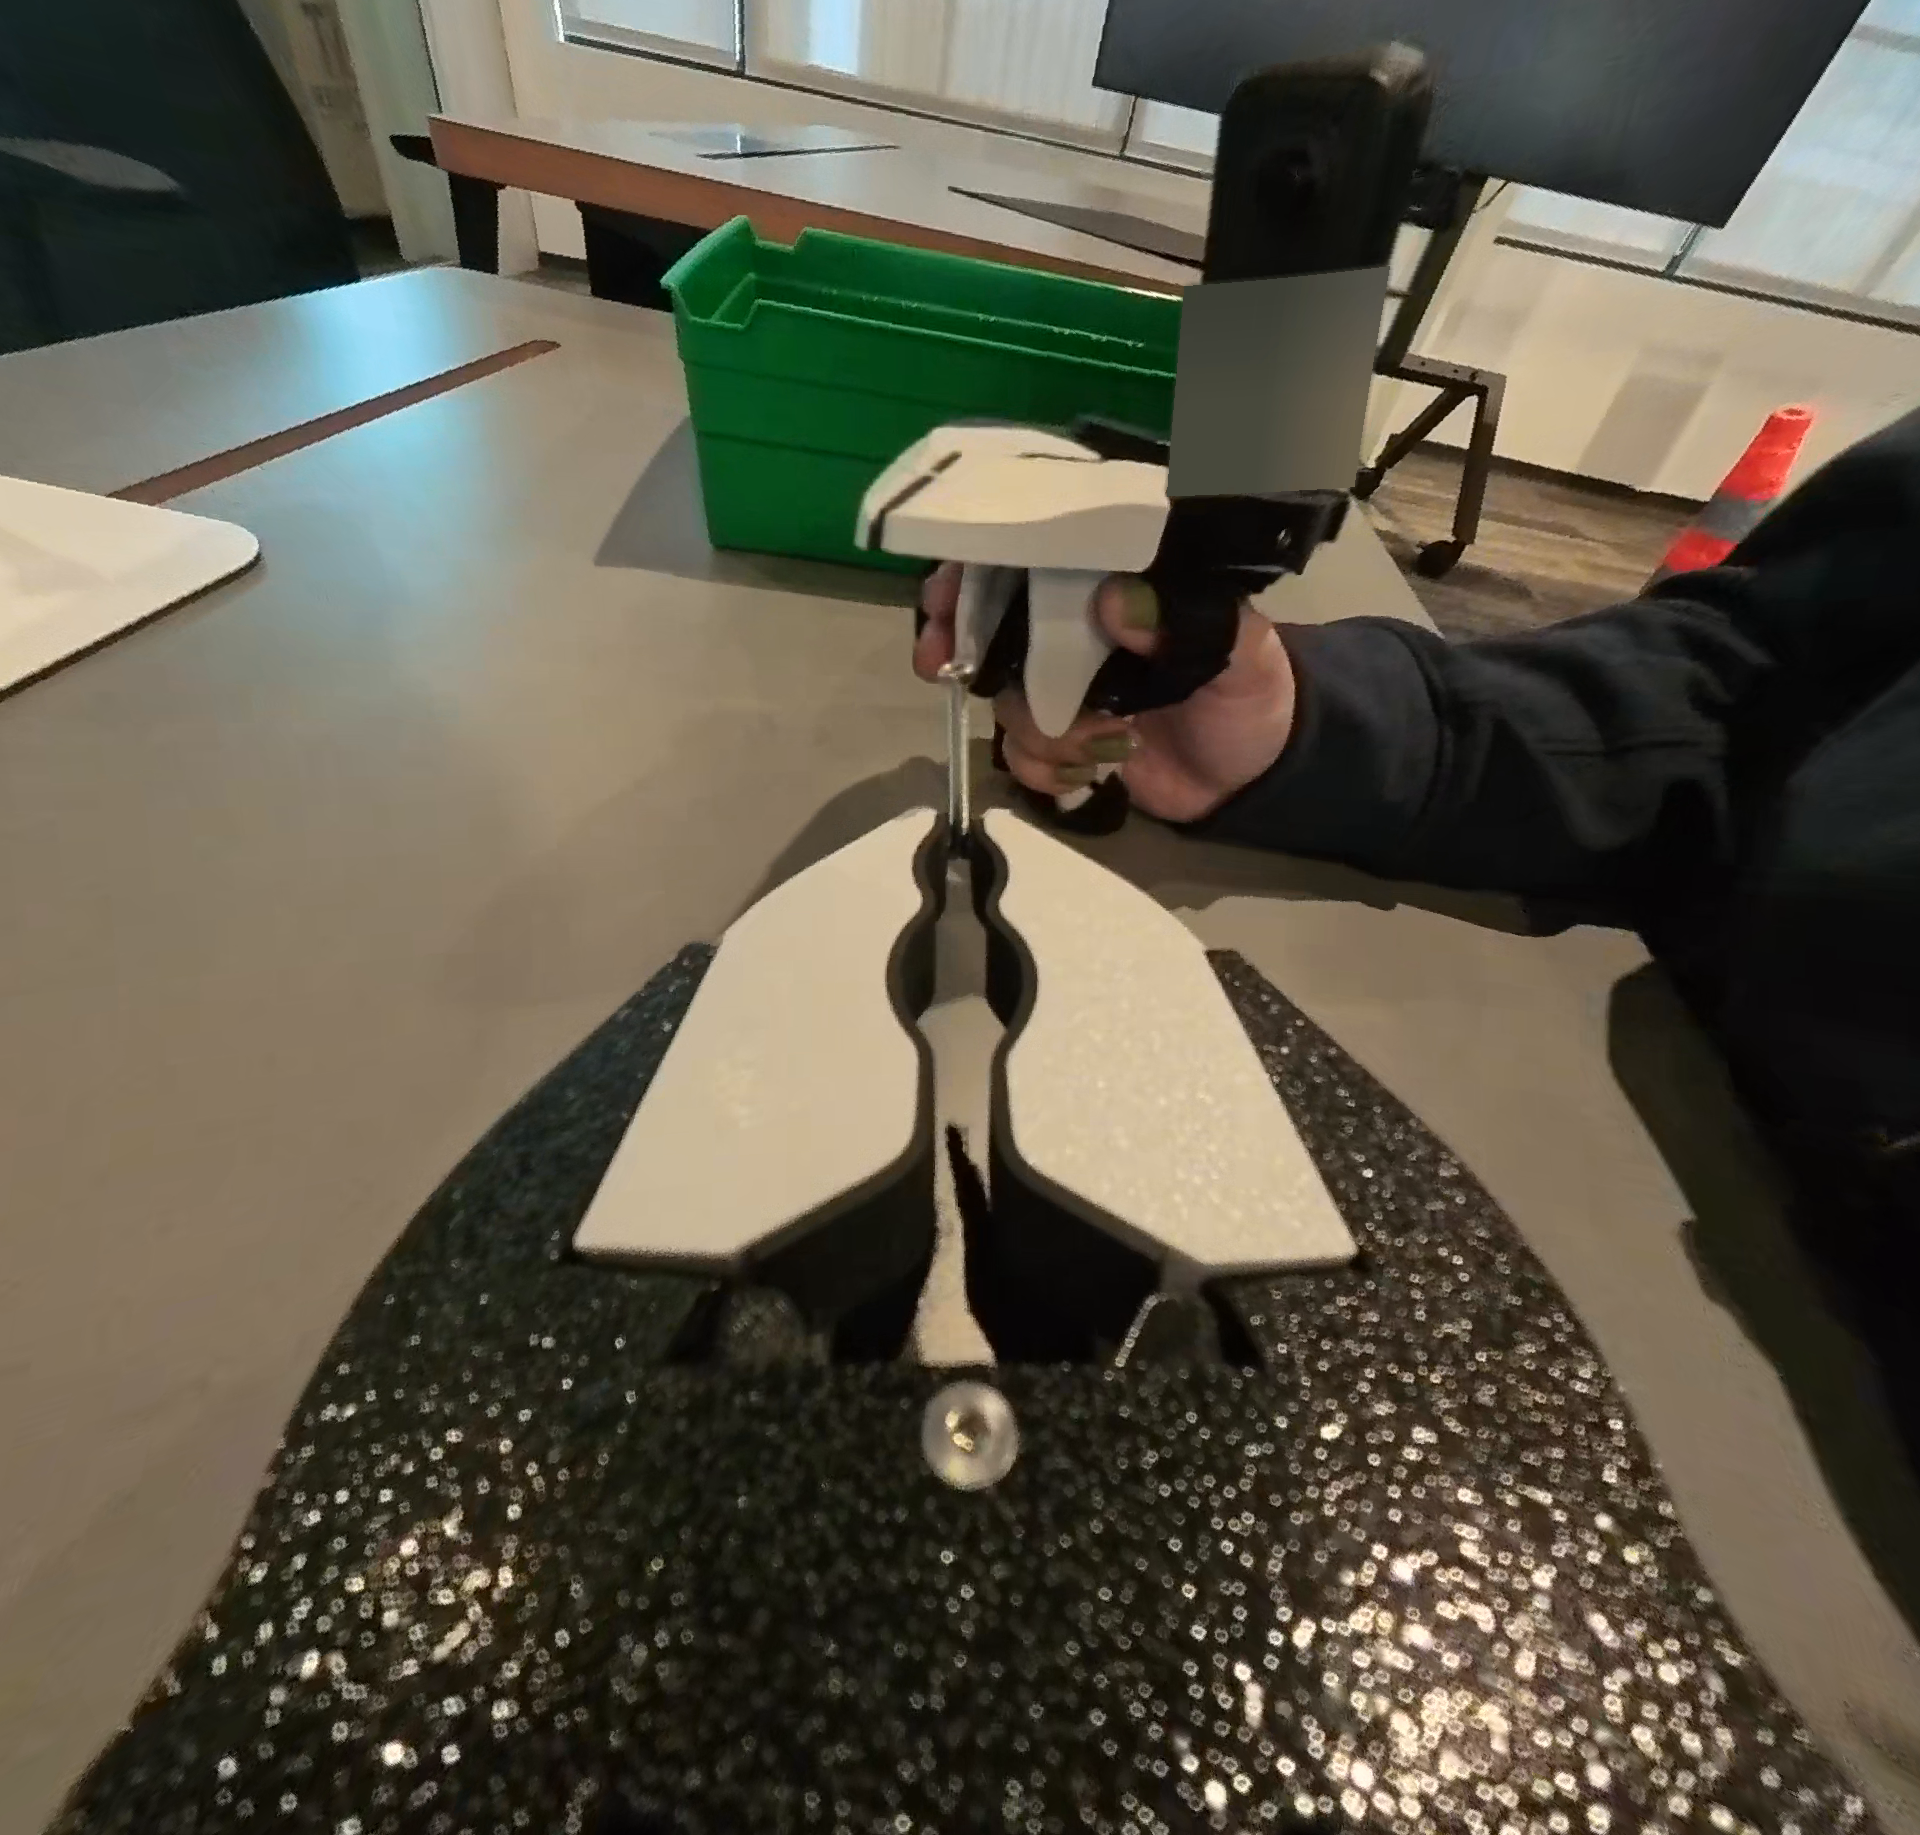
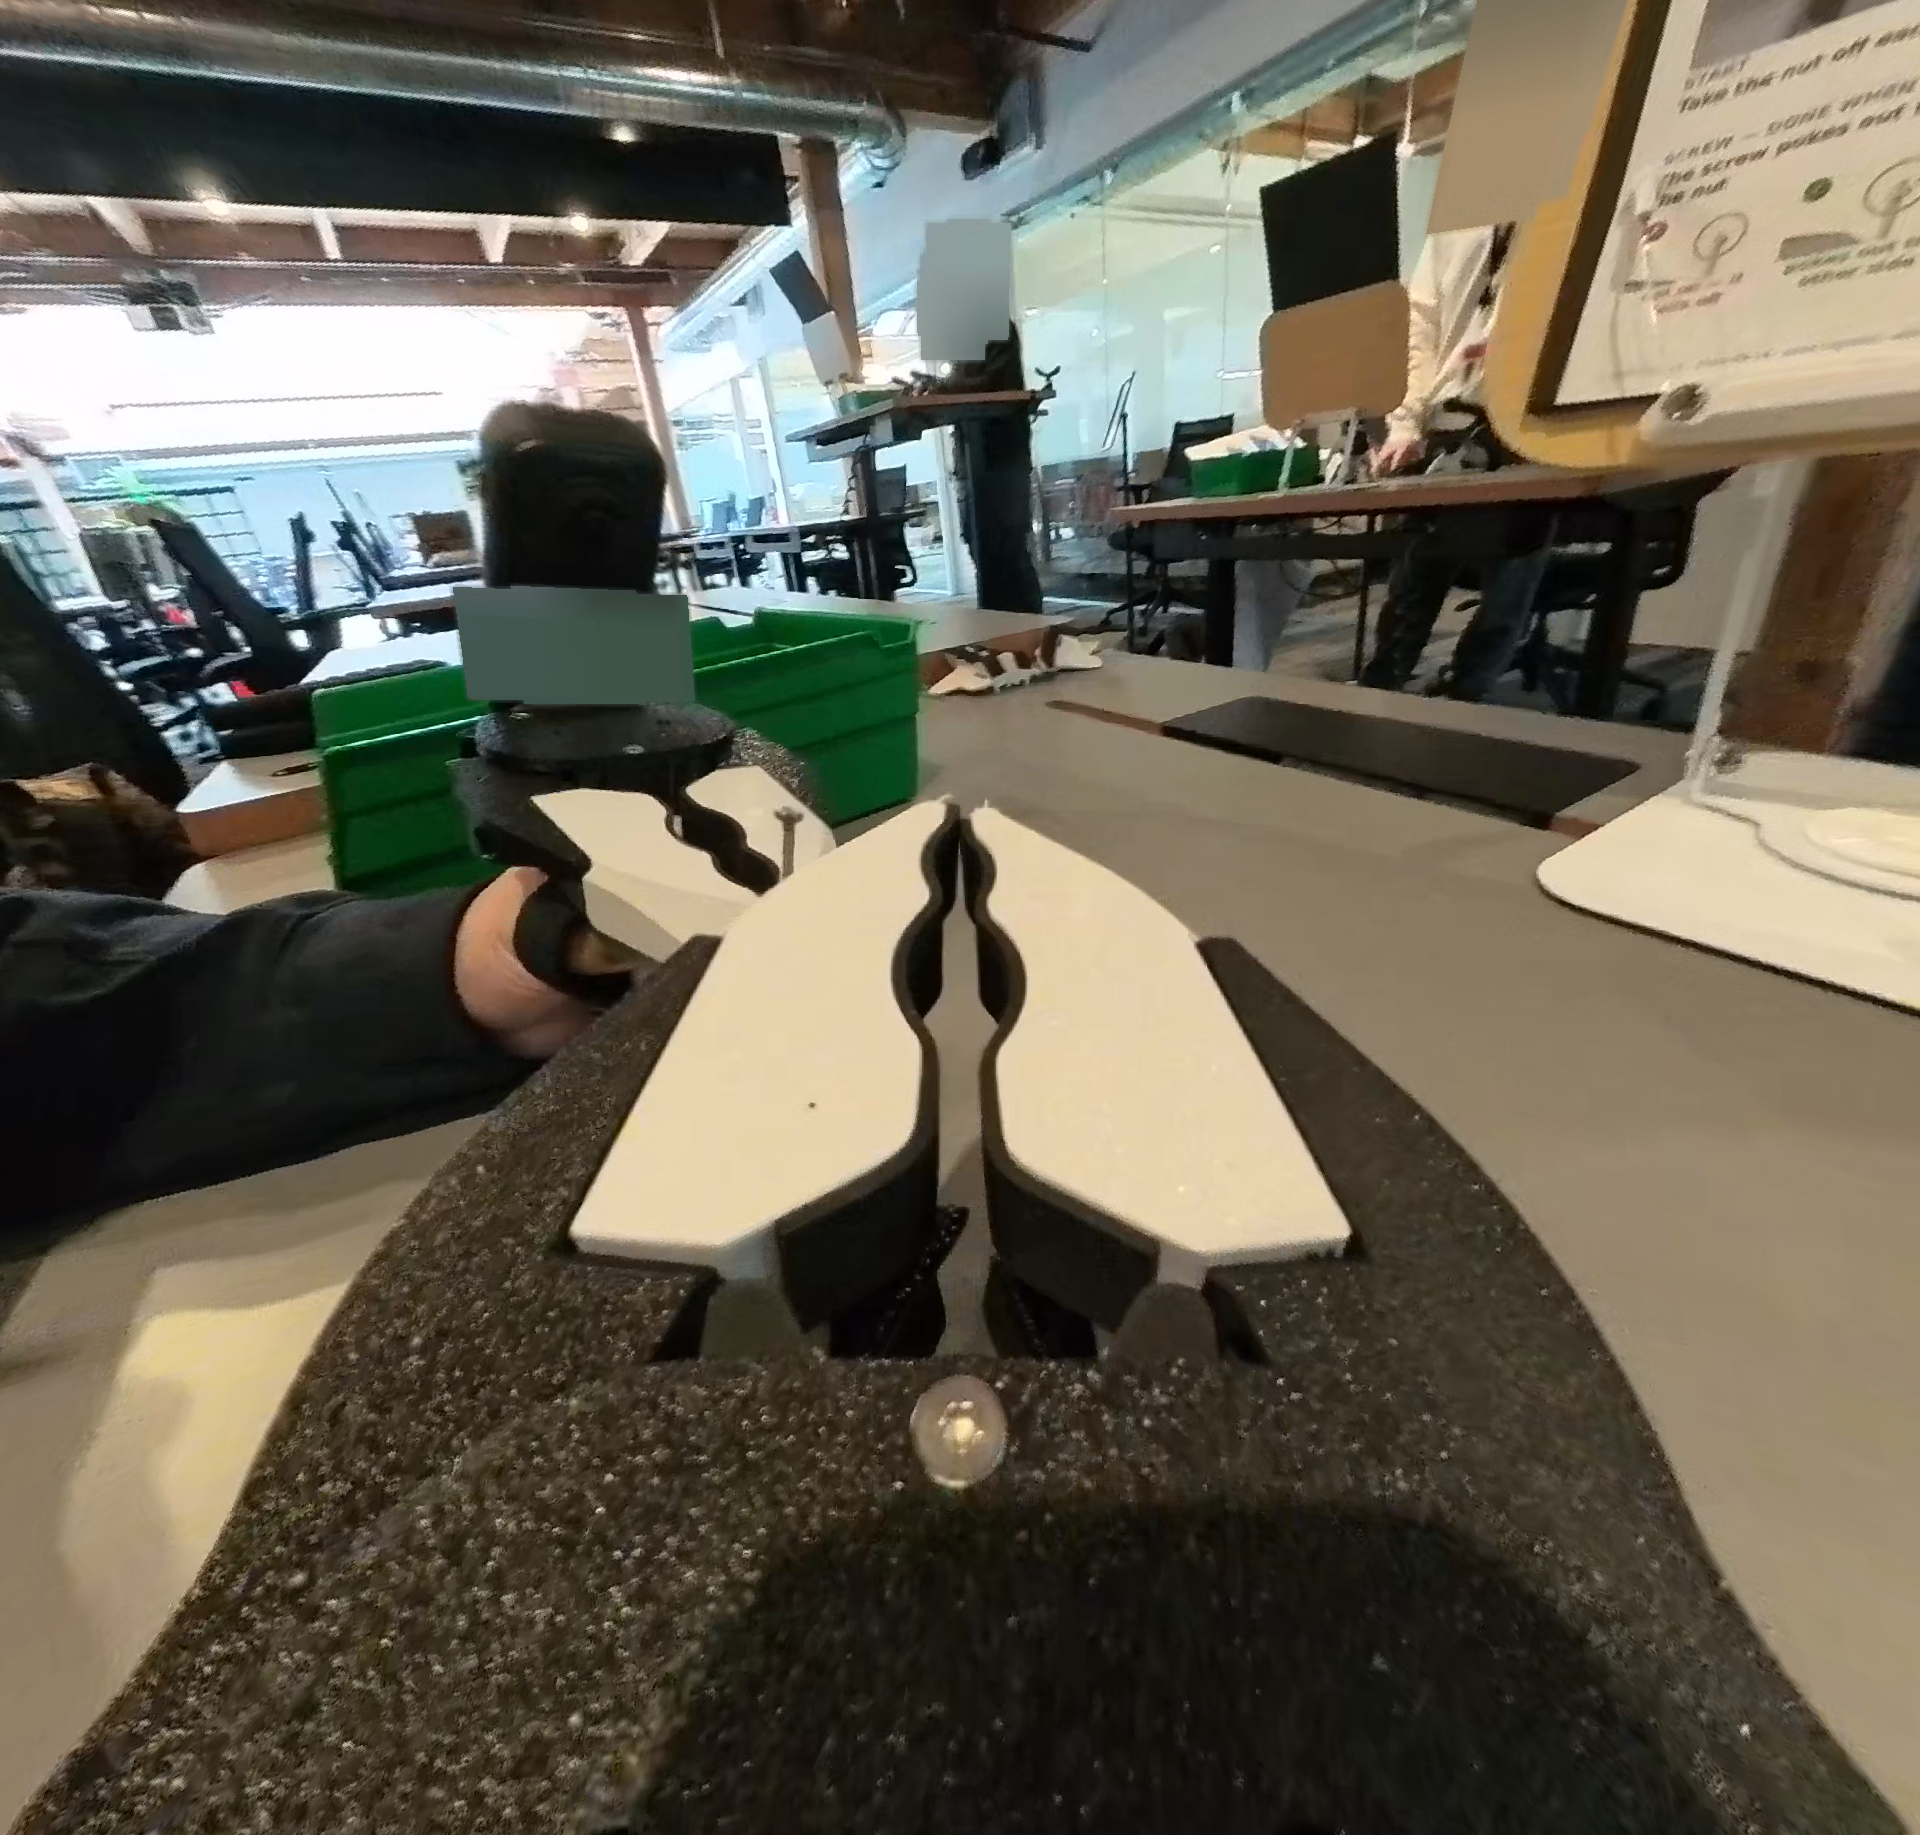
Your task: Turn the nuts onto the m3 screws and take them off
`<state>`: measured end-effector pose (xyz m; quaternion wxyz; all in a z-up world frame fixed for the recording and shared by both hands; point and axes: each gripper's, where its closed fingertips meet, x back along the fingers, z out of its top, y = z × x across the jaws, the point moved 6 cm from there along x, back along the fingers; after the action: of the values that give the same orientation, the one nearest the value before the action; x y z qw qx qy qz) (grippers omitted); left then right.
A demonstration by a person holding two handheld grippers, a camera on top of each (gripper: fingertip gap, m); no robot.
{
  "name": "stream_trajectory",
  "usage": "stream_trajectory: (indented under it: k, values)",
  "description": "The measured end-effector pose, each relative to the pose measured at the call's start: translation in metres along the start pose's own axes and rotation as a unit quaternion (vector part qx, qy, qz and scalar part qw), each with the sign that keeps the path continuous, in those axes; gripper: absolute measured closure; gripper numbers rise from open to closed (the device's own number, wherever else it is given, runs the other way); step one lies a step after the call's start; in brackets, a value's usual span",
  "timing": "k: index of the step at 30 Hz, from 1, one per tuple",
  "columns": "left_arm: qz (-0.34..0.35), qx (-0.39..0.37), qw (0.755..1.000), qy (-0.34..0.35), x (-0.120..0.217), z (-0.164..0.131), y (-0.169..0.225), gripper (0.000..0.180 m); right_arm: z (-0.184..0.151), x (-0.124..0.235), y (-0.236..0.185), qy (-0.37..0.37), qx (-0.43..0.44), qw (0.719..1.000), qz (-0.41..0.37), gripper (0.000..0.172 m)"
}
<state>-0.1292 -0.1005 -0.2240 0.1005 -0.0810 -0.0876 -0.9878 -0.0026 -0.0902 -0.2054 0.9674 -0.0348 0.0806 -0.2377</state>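
My left gripper [image 1: 961, 827] is shut on a thin silver screw [image 1: 958, 746], which stands upright from its fingertips with its wider end on top. The same screw [image 2: 787, 842] and the left gripper [image 2: 769, 876] show at the left of the right wrist view. My right gripper [image 2: 964, 811] is shut, its tips meet, and I see nothing between them. In the left wrist view the right gripper [image 1: 881, 521] hovers just above and behind the screw's top, held by a hand [image 1: 1174, 725]. I cannot make out a nut.
A green bin [image 1: 883, 383] stands on the grey table [image 1: 416, 746] behind both grippers; it also shows in the right wrist view [image 2: 821, 715]. A white board [image 1: 94, 559] lies at the left. A white stand base [image 2: 1704, 881] carries an instruction sheet [image 2: 1766, 175] at the right. The grippers' ends are close to 5 cm from one another.
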Motion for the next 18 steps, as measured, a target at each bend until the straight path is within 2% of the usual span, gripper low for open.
stream_trajectory:
  k: [8, 14, 18]
  values:
    - [0.029, -0.007, 0.999, 0.011, 0.001, 0.002, -0.004, 0.177, 0.001, 0.001, -0.003, 0.011, 0.003, 1.000, 0.011, 0.172]
    - [0.031, -0.037, 0.999, -0.023, -0.006, -0.002, 0.002, 0.177, 0.001, 0.001, -0.013, 0.014, 0.014, 0.997, 0.071, 0.172]
    - [0.032, -0.051, 0.997, -0.042, -0.009, -0.005, 0.004, 0.177, 0.000, 0.000, -0.013, 0.009, -0.015, 0.992, 0.123, 0.161]
